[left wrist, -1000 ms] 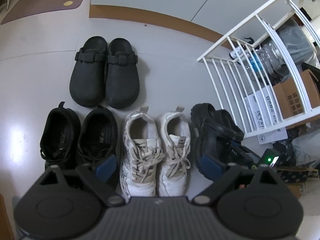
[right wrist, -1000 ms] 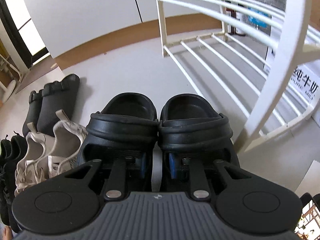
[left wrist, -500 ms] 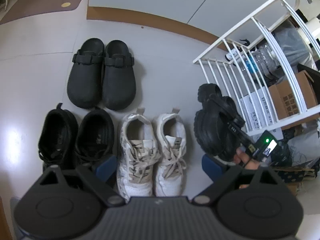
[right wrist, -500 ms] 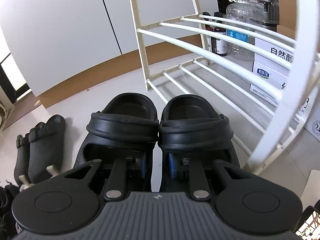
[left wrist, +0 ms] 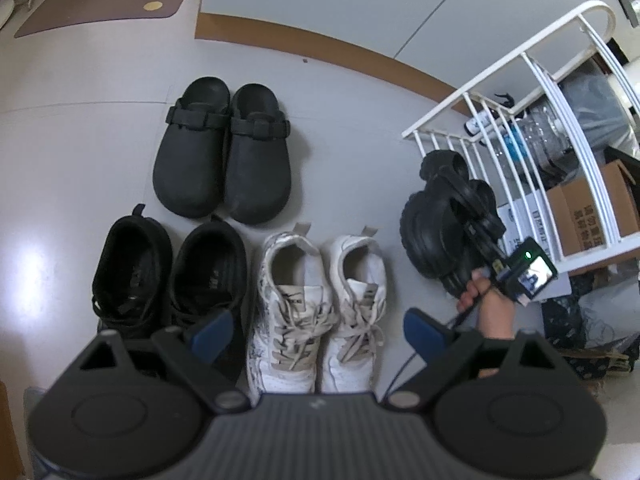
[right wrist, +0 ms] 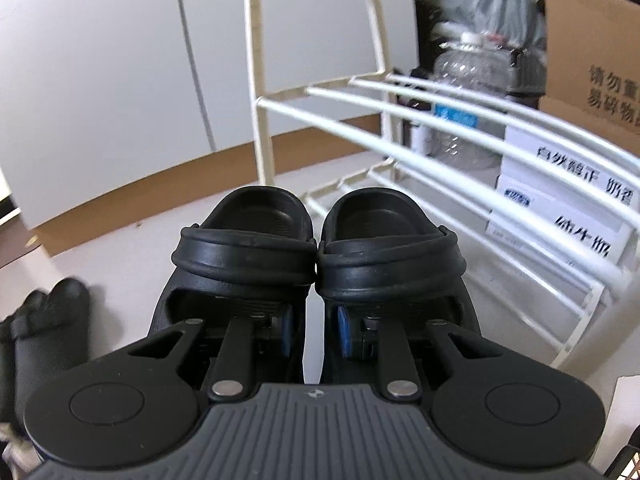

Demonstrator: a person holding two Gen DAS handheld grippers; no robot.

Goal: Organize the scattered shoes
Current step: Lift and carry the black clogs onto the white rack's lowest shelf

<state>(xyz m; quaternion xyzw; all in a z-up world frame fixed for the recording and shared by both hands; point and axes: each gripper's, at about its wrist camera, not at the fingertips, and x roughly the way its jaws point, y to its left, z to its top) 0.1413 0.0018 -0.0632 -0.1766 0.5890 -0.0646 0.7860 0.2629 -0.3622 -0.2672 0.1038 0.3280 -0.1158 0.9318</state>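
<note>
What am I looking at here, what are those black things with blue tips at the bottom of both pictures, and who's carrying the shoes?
There is no robot here. A person holds a hand-held gripper in each hand, and each one carries a wide-angle camera looking forward past its blue-tipped jaws.

The left camera looks down at the floor. The left gripper is open and empty. Below it lie black clogs, black sneakers and white sneakers. To the right, the person's right hand holds the other gripper.

The right camera shows the right gripper shut on a pair of black sandals, pinching their inner sides together, in front of a white shoe rack.
</note>
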